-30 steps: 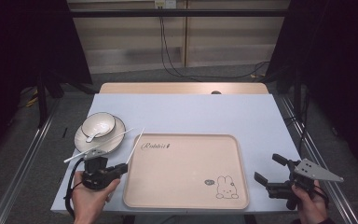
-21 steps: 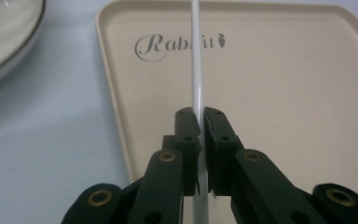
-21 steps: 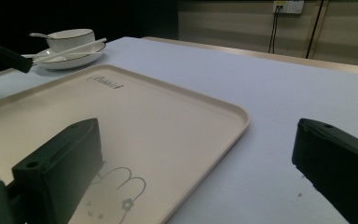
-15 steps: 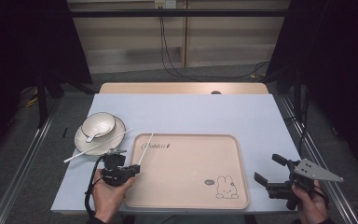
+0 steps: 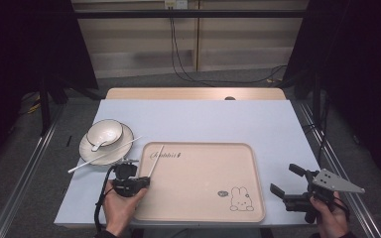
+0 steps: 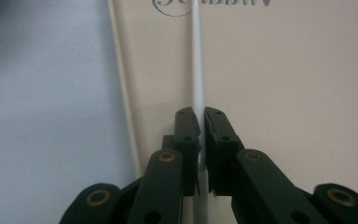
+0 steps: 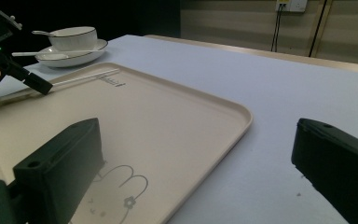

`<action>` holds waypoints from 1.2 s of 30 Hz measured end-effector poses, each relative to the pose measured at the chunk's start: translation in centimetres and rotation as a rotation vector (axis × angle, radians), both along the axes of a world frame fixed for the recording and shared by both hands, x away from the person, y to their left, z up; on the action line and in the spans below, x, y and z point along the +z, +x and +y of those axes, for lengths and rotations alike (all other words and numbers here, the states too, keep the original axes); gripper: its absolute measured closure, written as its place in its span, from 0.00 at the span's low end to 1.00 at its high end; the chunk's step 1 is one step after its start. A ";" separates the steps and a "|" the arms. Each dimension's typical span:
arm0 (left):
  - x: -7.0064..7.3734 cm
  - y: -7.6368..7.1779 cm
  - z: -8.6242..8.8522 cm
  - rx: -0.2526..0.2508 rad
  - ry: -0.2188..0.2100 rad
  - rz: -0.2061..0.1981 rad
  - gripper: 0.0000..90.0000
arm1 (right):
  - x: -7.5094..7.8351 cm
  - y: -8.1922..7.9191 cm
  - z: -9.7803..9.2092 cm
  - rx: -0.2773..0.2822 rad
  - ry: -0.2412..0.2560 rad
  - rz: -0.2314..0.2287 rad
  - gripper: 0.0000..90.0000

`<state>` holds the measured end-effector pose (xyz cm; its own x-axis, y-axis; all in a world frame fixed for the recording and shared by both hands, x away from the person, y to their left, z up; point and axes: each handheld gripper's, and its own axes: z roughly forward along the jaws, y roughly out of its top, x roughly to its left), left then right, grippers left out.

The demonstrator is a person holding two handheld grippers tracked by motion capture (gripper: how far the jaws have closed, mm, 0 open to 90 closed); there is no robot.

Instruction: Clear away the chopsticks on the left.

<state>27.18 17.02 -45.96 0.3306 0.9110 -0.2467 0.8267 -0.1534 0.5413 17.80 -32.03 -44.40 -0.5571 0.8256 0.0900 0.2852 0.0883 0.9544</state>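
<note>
A thin white chopstick [image 6: 196,70] runs away from my left gripper [image 6: 200,114], whose jaws are shut on its near end. In the high view that chopstick [image 5: 157,159] points up over the left part of the beige tray [image 5: 203,218], with the left gripper [image 5: 144,179] at the tray's left rim. A second white chopstick [image 5: 99,156] lies slanted across the white plate [image 5: 87,148]. My right gripper [image 5: 284,178] stands open over the table, right of the tray, and holds nothing. Its two jaws frame the tray's rabbit corner [image 7: 121,186] in the right gripper view.
On the plate sits a white bowl [image 5: 104,133] with a spoon [image 5: 98,145] in it, at the table's left. The light blue table [image 5: 203,119] stretches bare behind the tray. Metal rails [image 5: 25,178] run along both table sides.
My left gripper has moved right from beside the plate to the tray's left rim, carrying one chopstick, which now points more steeply away. The right gripper has stayed put.
</note>
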 end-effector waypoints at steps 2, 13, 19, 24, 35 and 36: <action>0.0 0.0 0.0 -0.005 0.006 -0.004 0.94 | 0.0 0.0 0.0 0.001 -0.001 0.000 0.02; 0.0 0.0 0.1 -0.025 -0.020 -0.006 0.85 | 0.0 0.0 0.0 0.000 0.000 0.000 0.02; 0.6 -0.1 0.6 -0.069 -0.065 -0.048 0.73 | 0.0 0.0 0.1 0.002 0.007 0.004 0.02; 1.4 -0.4 1.3 -0.145 -0.099 -0.125 0.57 | 0.0 0.0 -0.1 0.000 -0.006 -0.002 0.02; 2.5 -1.2 5.6 -0.184 -0.160 -0.283 0.21 | 0.0 0.0 -0.1 0.000 0.001 -0.002 0.02; 2.6 -1.3 6.0 -0.192 -0.150 -0.295 0.19 | 0.0 0.0 -0.1 0.001 0.003 -0.002 0.02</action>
